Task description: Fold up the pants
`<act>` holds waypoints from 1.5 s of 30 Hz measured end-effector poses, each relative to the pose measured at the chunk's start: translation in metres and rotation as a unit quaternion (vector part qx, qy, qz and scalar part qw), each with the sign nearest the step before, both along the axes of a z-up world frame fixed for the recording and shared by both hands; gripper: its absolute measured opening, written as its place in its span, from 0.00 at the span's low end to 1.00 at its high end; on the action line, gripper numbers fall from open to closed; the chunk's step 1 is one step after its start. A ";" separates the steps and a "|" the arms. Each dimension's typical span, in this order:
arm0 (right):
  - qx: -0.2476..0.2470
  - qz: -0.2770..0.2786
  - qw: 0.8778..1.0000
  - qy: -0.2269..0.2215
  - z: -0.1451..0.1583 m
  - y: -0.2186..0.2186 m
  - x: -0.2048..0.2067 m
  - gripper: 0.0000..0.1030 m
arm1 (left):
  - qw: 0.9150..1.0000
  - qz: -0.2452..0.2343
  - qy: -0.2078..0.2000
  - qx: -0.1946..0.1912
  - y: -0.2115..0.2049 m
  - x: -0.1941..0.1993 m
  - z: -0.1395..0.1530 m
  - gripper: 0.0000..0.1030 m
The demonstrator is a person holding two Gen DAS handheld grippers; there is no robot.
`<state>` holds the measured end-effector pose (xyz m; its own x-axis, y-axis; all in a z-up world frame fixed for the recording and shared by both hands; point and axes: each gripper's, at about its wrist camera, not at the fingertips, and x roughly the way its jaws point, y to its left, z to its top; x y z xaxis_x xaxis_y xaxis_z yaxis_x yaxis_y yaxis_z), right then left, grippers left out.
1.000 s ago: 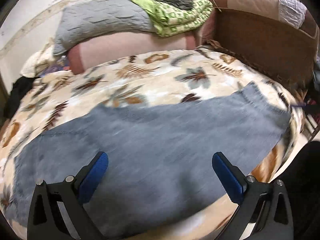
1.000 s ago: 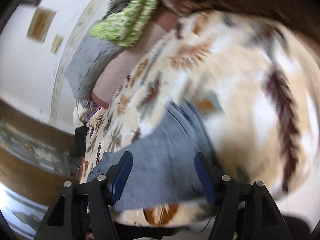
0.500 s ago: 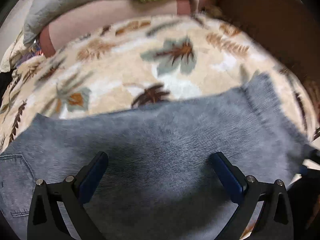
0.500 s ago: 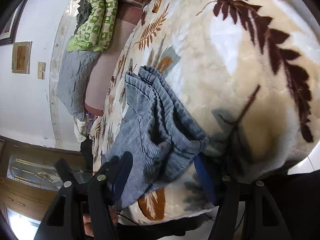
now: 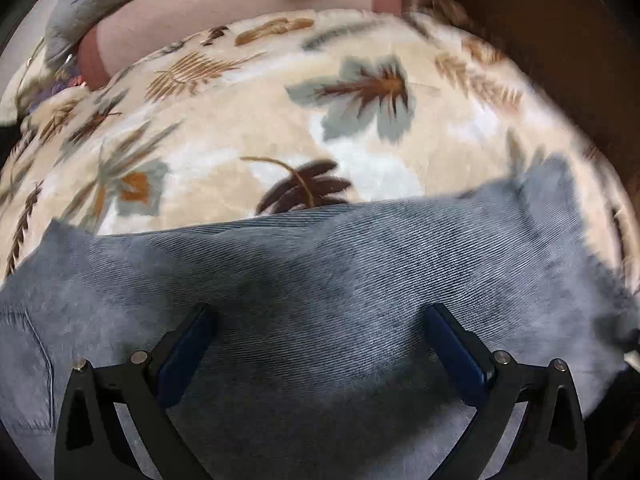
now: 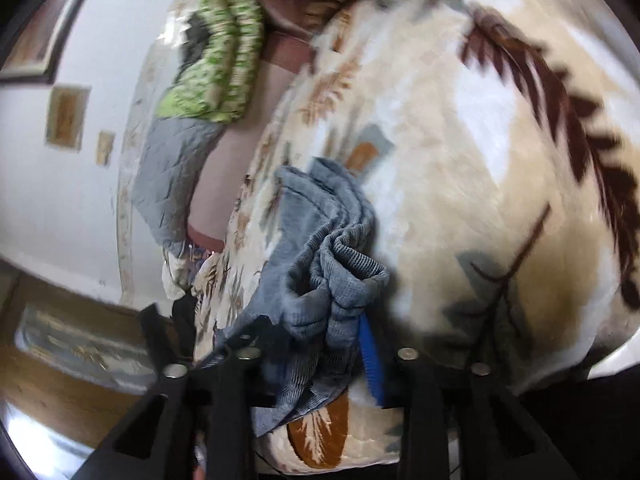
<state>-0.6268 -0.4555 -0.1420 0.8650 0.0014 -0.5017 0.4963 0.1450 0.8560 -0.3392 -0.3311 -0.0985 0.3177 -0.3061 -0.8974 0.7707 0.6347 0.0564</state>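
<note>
Grey-blue corduroy pants [image 5: 320,280] lie flat across the near part of a leaf-patterned bed blanket [image 5: 248,136]. A back pocket shows at the left [image 5: 28,360]. My left gripper [image 5: 320,344] is open, just above the middle of the pants, with both blue pads over the cloth. In the right wrist view my right gripper [image 6: 324,344] is shut on the bunched leg end of the pants [image 6: 332,264], which rises in folds from the jaws at the edge of the blanket [image 6: 460,160].
A pink bolster [image 5: 224,12] and a grey quilt [image 5: 92,0] lie at the bed's far side. A green folded blanket [image 6: 216,56] sits on them. A brown headboard [image 5: 560,60] is at the right. The white wall [image 6: 60,184] and a wooden cabinet [image 6: 60,360] stand beyond.
My right gripper has closed on the leg end of the pants, which now bunches up. My left gripper has come lower and closer over the pants, still open.
</note>
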 end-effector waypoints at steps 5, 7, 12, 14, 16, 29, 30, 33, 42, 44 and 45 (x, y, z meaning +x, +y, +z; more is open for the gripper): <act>-0.006 -0.004 1.000 -0.005 -0.001 -0.001 0.004 0.61 | 1.000 0.004 -0.004 0.000 -0.011 0.001 0.004 1.00; -0.034 0.014 0.999 -0.004 0.005 0.001 0.011 0.59 | 1.000 0.003 0.016 -0.004 -0.006 0.007 0.007 1.00; -0.100 0.038 0.994 0.019 0.020 0.011 0.025 0.26 | 0.999 0.048 0.004 -0.024 0.042 0.021 0.026 1.00; -0.120 0.039 0.992 0.016 0.031 0.014 0.027 0.25 | 0.998 0.060 -0.005 -0.022 0.067 0.024 0.028 1.00; -0.159 0.049 0.986 0.024 0.047 0.021 0.035 0.25 | 0.997 0.073 -0.025 -0.001 0.084 0.025 0.023 1.00; -0.308 0.245 0.919 0.023 0.127 0.125 0.152 0.25 | 0.987 0.156 -0.014 -0.046 0.176 0.070 0.054 1.00; -0.312 0.264 0.912 0.025 0.125 0.135 0.164 0.25 | 0.984 0.169 -0.013 -0.050 0.191 0.074 0.056 1.00; -0.310 0.324 0.893 0.042 0.111 0.166 0.198 0.29 | 0.979 0.193 -0.021 -0.061 0.223 0.076 0.061 1.00; -0.206 0.393 0.896 0.020 0.074 0.176 0.243 0.59 | 0.975 0.206 -0.009 -0.081 0.262 0.068 0.059 1.00; -0.213 0.375 0.902 -0.004 0.083 0.163 0.230 0.63 | 0.977 0.198 -0.007 -0.085 0.259 0.063 0.059 1.00; -0.216 0.354 0.910 -0.014 0.088 0.154 0.225 0.63 | 0.978 0.190 -0.009 -0.084 0.255 0.059 0.059 1.00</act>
<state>-0.4022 -0.3013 -0.0539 0.7366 0.3720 -0.5648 0.1254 0.7455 0.6546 -0.2804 -0.0763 -0.0399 0.4522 -0.3060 -0.8378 0.4780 0.8761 -0.0620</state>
